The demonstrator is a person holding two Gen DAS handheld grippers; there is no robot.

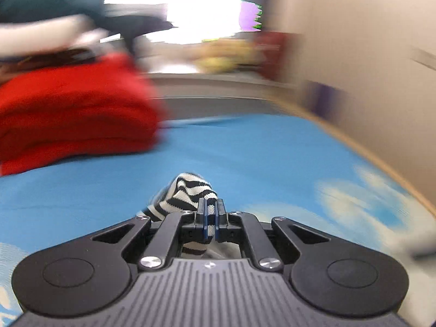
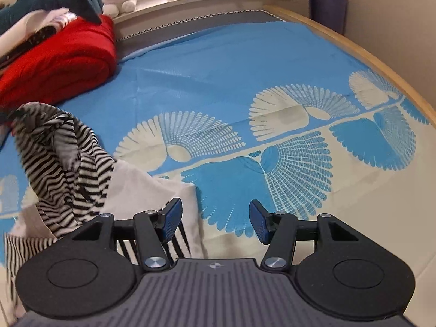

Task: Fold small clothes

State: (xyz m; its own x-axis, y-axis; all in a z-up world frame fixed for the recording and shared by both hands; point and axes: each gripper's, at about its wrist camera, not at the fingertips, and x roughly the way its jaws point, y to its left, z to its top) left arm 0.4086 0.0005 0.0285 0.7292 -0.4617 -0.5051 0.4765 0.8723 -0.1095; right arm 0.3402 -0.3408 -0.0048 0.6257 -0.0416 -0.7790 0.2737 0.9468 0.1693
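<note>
L gripper (image 1: 210, 212) pinches the striped garment (image 2: 62, 163), lifted above the bed (image 2: 218, 62) nr its front edge, draping onto a white cloth (image 2: 141, 190). R gripper (image 2: 215, 219) fingers spread, empty. Risk: thin pinch slips, fabric bunches, or white cloth gets snagged too.

The black-and-white striped garment (image 2: 62, 163) hangs lifted at about 9 o'clock in the right wrist view, bunched and twisted, its stripes running in uneven folds from a raised peak down to the bed. Its lower part drapes over a pale, off-white cloth (image 2: 152, 190) lying flat at about 7 o'clock, beside more striped fabric at the lower left edge. In the left wrist view a small fold of the striped garment (image 1: 188, 190) is pinched at 6 o'clock, puffing up ahead of the closed fingers.
</note>
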